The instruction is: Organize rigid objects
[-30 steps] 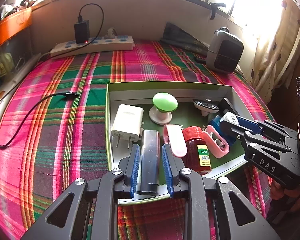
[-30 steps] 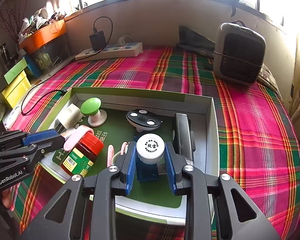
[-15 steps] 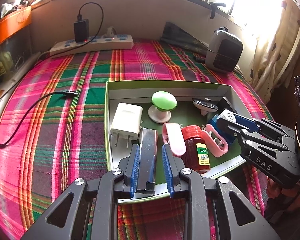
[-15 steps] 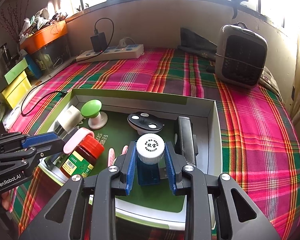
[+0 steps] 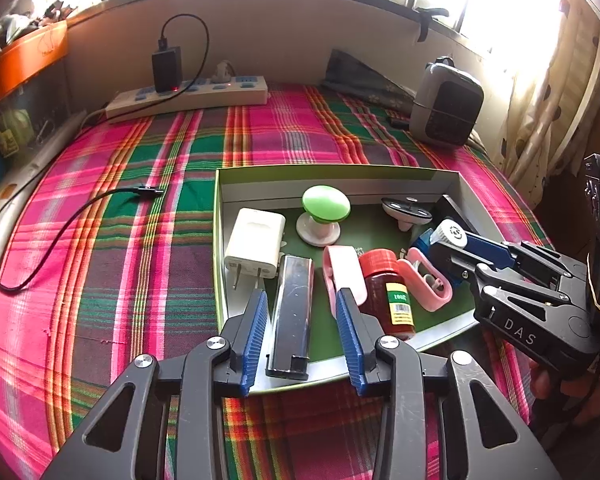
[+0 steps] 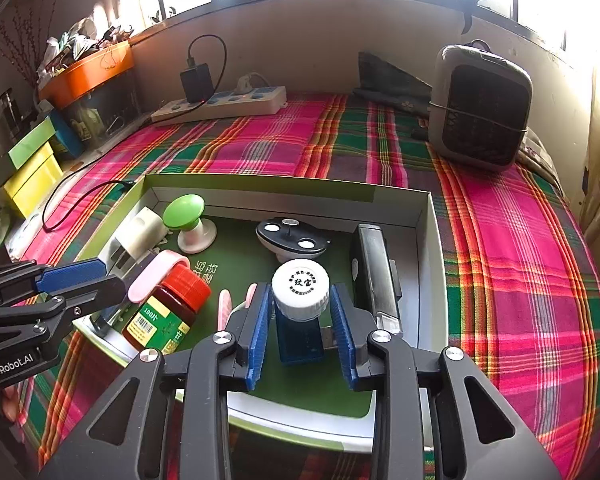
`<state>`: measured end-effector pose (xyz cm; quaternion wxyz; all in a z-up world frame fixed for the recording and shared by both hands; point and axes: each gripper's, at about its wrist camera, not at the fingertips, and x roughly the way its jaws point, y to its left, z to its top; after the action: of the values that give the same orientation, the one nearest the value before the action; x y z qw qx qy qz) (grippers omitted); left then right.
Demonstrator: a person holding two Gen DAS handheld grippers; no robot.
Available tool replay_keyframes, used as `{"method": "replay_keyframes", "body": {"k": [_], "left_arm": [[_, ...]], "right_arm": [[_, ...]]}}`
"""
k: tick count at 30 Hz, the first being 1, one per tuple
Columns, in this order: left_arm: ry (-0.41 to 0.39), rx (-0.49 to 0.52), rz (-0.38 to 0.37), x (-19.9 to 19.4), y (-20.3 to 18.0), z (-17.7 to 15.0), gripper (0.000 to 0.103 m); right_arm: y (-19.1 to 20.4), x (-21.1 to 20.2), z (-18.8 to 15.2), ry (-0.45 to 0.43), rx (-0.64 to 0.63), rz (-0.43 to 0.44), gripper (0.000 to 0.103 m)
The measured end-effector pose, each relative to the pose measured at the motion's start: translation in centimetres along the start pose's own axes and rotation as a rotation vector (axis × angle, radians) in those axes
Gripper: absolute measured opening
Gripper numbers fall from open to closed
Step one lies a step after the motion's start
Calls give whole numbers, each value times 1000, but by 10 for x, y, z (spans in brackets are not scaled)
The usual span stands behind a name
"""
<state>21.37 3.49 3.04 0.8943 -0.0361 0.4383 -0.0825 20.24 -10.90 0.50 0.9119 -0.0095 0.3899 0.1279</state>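
Note:
A shallow green-rimmed box (image 5: pixel 340 170) (image 6: pixel 260 184) lies on a plaid cloth. My left gripper (image 5: pixel 302 320) (image 6: pixel 80 280) hovers over its near left part. Its jaws are opening, and a dark flat bar (image 5: pixel 292 312) lies in the box between them, clear of both pads. My right gripper (image 6: pixel 300 332) (image 5: pixel 452 244) straddles a blue bottle with a white cap (image 6: pixel 300 292) (image 5: pixel 452 232) that stands upright in the box. Its jaws are opening too, with small gaps between the pads and the bottle.
The box also holds a white charger plug (image 5: pixel 256 240), a green-topped knob (image 5: pixel 326 210), a black oval piece (image 6: pixel 292 236), pink clips (image 5: pixel 342 272), a red-capped jar (image 6: pixel 164 312) and another dark bar (image 6: pixel 374 272). Behind stand a power strip (image 5: pixel 188 98) and a grey heater (image 6: pixel 480 108); a black cable (image 5: pixel 60 236) lies left.
The left jaws have spread apart and let go of the dark bar, which now rests in the box. The right jaws have widened slightly off the blue bottle. Neither hand has moved.

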Motion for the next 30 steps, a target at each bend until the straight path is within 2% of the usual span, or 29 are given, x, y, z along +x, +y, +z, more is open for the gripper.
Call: {"method": "replay_keyframes", "body": {"k": [6,17,30], "left_arm": [[-14,4,7,-9,-5,-5,35],[-42,-13,55,-34,-12,-23,36],[-39,17,120,-49,-28,-58,36]], "right_arm": [[2,-9,-4,-15,8,3,41],[10,-38,-15,-54,34,-1,42],[22,-68,-52,-39,46,-26,42]]}}
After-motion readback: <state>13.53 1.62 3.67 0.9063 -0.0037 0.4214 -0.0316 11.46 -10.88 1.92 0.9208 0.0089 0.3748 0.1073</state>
